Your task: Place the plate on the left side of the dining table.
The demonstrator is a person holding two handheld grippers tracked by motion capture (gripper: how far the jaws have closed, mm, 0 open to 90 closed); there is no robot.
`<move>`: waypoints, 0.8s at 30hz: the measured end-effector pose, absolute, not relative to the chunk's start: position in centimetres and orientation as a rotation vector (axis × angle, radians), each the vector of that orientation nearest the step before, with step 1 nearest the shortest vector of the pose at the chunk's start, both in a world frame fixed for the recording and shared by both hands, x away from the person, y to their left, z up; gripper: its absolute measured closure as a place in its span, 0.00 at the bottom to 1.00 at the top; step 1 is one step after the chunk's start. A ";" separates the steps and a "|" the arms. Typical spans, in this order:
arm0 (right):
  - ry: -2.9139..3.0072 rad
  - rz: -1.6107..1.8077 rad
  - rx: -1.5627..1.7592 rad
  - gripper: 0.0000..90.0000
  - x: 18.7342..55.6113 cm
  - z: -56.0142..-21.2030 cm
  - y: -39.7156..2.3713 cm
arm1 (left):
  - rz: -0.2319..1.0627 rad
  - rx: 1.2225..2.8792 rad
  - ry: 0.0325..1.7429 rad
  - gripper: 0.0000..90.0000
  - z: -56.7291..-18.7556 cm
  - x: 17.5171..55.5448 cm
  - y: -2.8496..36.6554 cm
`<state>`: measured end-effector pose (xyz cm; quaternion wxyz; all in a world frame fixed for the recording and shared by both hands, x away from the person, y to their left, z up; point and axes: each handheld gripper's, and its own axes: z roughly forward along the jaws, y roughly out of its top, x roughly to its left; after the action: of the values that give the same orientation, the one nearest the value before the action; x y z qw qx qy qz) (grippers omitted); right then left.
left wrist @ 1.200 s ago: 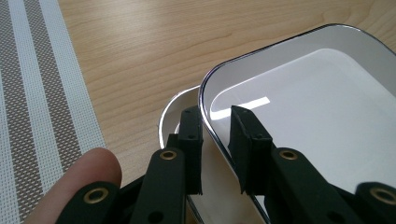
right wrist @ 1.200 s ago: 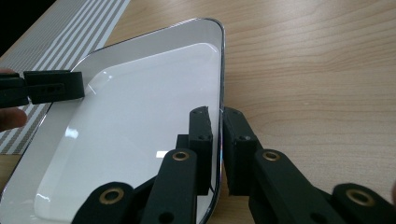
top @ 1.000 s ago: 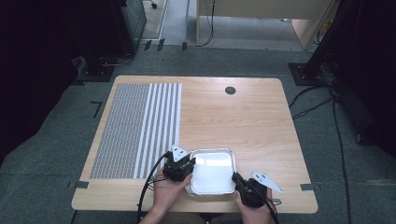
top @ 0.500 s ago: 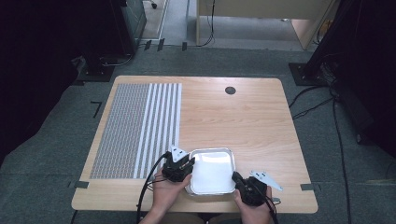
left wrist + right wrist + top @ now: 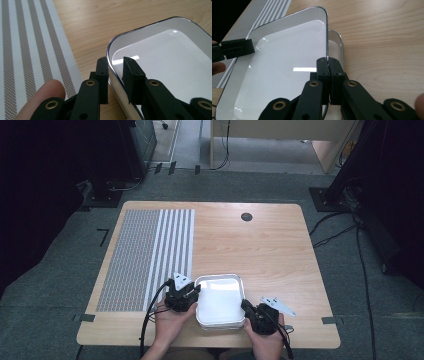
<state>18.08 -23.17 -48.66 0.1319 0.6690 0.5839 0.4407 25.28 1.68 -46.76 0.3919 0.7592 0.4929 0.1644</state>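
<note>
Near edge of the light wooden bench (image 5: pixel 260 245), centre: a white rectangular enamel tray with a thin dark rim (image 5: pixel 220 300), rounded corners, glossy inside. In the right gripper view a second white tray (image 5: pixel 336 43) of the same shape shows just beneath it, its far corner sticking out past the upper tray's rim; the upper one sits tilted over it.

Left tool (image 5: pixel 186 293), held in the person's left hand (image 5: pixel 170 320), is at the tray's left rim. The left gripper view shows its two black jaws straddling the rim, one outside the wall, one inside over the white floor. Both sit close against the wall, clamped on it as far as can be seen. A fingertip (image 5: pixel 46 93) shows at lower left of that view.

Right tool (image 5: pixel 247 307), in the right hand (image 5: pixel 264 340), is at the tray's right near corner. In the right gripper view its jaws are pressed together on the upper tray's thin rim, the dark edge running straight up from between them.

Left of the tray, flat on the bench: a grey-and-white woven placemat (image 5: pixel 145 255), fine check on its left part, broad stripes on its right. The left tool sits over its striped edge. A small round dark grommet (image 5: pixel 246 216) sits far back on the bench.
</note>
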 end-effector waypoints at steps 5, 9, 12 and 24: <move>1.713 1.283 1.925 1.00 18.8 -48.1 -21.7 | 0.427 1.908 1.276 0.84 -46.4 25.5 2.8; 1.724 1.283 1.921 1.00 19.2 -47.8 -20.6 | 0.438 1.901 1.294 0.84 -46.2 25.8 4.1; 1.726 1.291 1.927 1.00 19.6 -47.8 -19.8 | 0.445 1.893 1.305 0.84 -45.9 26.1 5.0; 1.748 1.325 1.895 0.99 21.7 -46.6 -15.7 | 0.487 1.863 1.336 0.85 -44.4 27.6 8.6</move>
<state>21.66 -15.71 -46.60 0.1210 0.6490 0.5986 0.4537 27.57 8.63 -44.35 0.3884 0.7324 0.5254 0.1914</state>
